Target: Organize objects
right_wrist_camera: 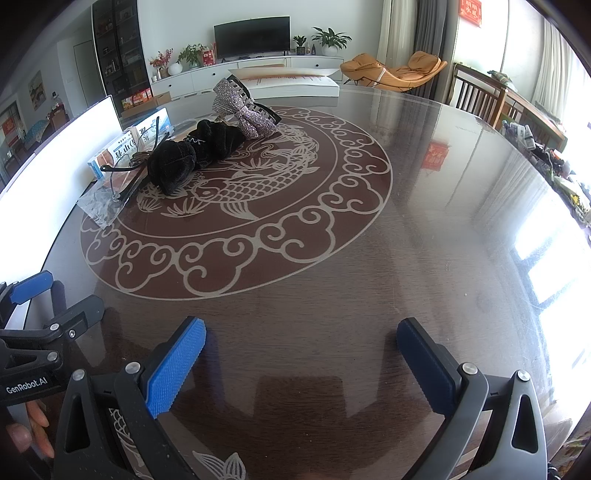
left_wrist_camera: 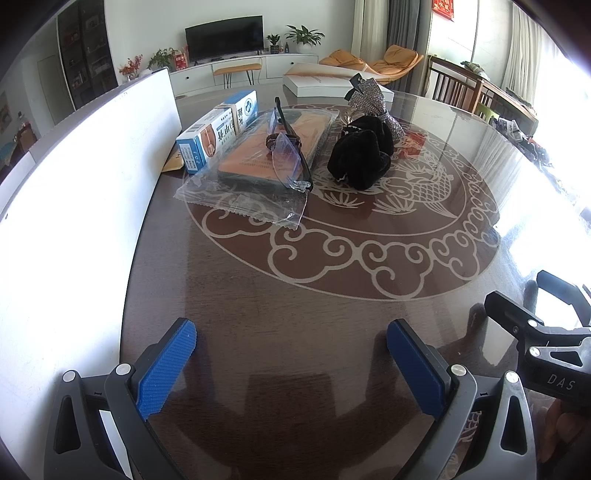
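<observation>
My glossy carp-patterned table [left_wrist_camera: 332, 332] fills a living room; black scrunchie [left_wrist_camera: 360, 155] lies bunched; both my jaws gape empty.

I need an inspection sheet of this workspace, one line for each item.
Surface: dark glossy table with pale fish ornament.
Job's things: blue-white box, glasses lying on an orange packet in clear wrap, black scrunchie, rhinestone bow clip, all grouped at the far left.
Clutter: white board along the left edge.
Grippers: left gripper and right gripper open, empty.
Cables: nothing seen.
Surroundings: television, plants, orange lounger.
</observation>
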Motion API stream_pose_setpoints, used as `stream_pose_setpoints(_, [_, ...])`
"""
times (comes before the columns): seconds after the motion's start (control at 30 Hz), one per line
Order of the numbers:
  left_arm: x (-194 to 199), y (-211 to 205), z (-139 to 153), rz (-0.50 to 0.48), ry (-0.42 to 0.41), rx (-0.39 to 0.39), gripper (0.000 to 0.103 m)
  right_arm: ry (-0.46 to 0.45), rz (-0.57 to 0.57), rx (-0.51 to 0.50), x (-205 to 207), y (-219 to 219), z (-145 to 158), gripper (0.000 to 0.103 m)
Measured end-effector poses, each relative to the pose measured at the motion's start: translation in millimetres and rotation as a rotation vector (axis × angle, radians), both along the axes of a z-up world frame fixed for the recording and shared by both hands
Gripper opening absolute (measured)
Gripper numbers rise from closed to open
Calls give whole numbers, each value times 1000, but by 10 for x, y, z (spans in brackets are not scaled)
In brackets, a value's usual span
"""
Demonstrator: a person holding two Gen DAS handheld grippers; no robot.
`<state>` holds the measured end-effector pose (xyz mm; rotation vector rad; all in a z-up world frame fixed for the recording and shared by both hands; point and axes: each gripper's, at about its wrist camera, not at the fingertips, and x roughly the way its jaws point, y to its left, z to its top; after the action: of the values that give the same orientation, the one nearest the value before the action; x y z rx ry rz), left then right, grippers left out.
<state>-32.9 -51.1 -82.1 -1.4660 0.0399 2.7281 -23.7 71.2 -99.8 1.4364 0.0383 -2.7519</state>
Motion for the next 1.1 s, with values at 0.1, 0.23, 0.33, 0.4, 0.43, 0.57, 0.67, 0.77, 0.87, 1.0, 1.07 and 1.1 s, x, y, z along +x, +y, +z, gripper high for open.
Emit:
stream_pose_setpoints(0.1, [55,14,5,11,-39,-3,103,0,0,0,1,-2,0,103])
stream_pose_setpoints(0.23, [113,21,0,20,-46,-5,103,0,0,0,1,0,-1,103])
stream_pose_setpoints(0.33, [141,20,-2,12,-43,-4,103,0,0,0,1,0,-1,103])
stream_pose_setpoints(0.4, [154,22,0,8,-51,-4,103,0,0,0,0,0,-1,103])
stream_pose_setpoints(0.43, [162,23,3,3,-57,-4,103,0,0,0,1,-2,-1,103])
stream_pose_setpoints(0.57, [243,-13,18,-6,-52,29,103,0,0,0,0,0,-2,103])
stream_pose_setpoints(0.67, [316,-67,90,-9,-37,98,103,0,0,0,1,-2,-2,103])
stream_pose_setpoints(0.77, [327,-89,243,-9,10,114,103,0,0,0,1,-1,-3,103])
stream_pose_setpoints(0.87, [223,-92,411,-11,47,110,103,0,0,0,0,2,-3,103])
stream_pose_setpoints(1.0, [-124,-114,667,39,90,87,103,0,0,0,0,2,-4,103])
stream_pose_setpoints(1.07, [-340,-107,775,53,116,78,103,0,0,0,0,0,-4,103])
stream_pose_setpoints(1.1, [-460,-98,799,58,121,68,103,0,1,0,0,2,-4,103])
